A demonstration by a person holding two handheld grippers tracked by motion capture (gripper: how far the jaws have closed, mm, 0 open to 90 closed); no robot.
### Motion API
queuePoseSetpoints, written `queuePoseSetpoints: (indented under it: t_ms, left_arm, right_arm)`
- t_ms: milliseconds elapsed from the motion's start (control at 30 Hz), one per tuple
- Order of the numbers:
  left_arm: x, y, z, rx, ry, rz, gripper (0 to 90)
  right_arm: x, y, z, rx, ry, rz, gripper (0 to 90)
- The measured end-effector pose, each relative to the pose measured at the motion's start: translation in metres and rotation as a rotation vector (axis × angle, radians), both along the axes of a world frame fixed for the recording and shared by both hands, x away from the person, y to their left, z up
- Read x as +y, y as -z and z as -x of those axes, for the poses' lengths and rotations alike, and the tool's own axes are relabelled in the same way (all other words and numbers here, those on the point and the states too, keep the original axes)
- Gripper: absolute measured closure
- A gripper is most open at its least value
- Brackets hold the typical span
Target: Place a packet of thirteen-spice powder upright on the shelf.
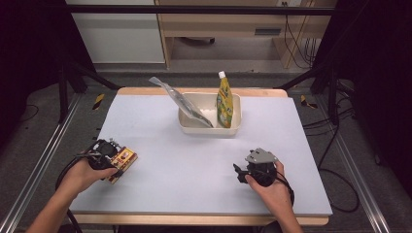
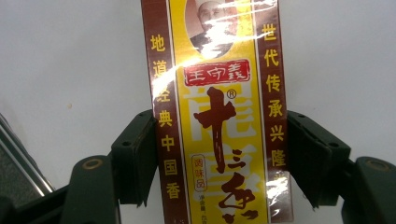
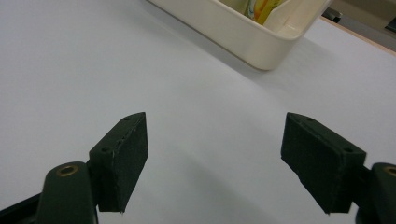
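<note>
Black jaws of the left gripper [image 2: 217,158] stand on either side of the yellow-and-brown packet [image 2: 217,116], seemingly touching its edges as it lies flat on the table [image 1: 194,165], well short and left of the tub [image 1: 209,127]. Right of the packet, the right gripper [image 3: 215,158] hovers wide open and empty, aimed toward the tub, which holds a yellow pouch [image 1: 224,102] and a clear bag [image 1: 187,104].

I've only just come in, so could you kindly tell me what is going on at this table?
A person is working with tongs in each hand. The left tongs have their jaws on either side of a yellow and brown packet lying on the table, seemingly touching its edges. The right tongs are open, with nothing between them, over the table. Farther back, a cream bin holds a yellow pouch and a clear bag.
</note>
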State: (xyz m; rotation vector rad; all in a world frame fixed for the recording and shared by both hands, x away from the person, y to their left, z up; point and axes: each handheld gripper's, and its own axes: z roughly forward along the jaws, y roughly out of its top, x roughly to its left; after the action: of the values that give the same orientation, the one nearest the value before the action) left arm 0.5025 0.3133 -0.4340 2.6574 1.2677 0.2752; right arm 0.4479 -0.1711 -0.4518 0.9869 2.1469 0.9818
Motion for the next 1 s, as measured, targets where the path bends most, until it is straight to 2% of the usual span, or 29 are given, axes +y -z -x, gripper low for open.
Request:
queuePoseSetpoints:
  t_ms: [100,200,400,467,633,733,800,933,1000]
  left_arm:
    - [-0.006,-0.005,0.003,-0.038,0.031,0.015,31.2]
    - [-0.017,-0.012,0.008,-0.084,0.081,0.025,31.2]
    - [-0.052,-0.022,0.016,-0.156,0.191,0.035,31.3]
    - [-0.064,-0.025,0.017,-0.185,0.224,0.055,31.3]
    - [-0.093,-0.028,0.019,-0.239,0.297,0.096,31.4]
    - [-0.110,-0.027,0.019,-0.269,0.338,0.109,31.5]
    - [-0.120,-0.025,0.019,-0.282,0.364,0.116,31.5]
    - [-0.137,-0.016,0.017,-0.311,0.401,0.121,31.5]
    - [-0.143,-0.010,0.017,-0.316,0.416,0.120,31.5]
  right_arm:
    - [0.001,0.000,0.000,0.003,-0.002,-0.003,22.8]
    - [0.002,0.000,-0.001,0.009,0.001,-0.005,22.2]
    - [0.007,0.000,-0.003,0.046,0.013,-0.043,19.2]
    - [0.010,-0.001,-0.003,0.061,0.016,-0.068,18.1]
    - [0.025,-0.007,-0.005,0.084,-0.045,-0.132,18.0]
    - [0.037,-0.010,-0.010,0.100,-0.085,-0.125,19.0]
    - [0.046,-0.013,-0.016,0.123,-0.101,-0.140,21.1]
    - [0.062,-0.022,-0.029,0.147,-0.126,-0.209,25.4]
    - [0.068,-0.024,-0.033,0.161,-0.146,-0.265,26.8]
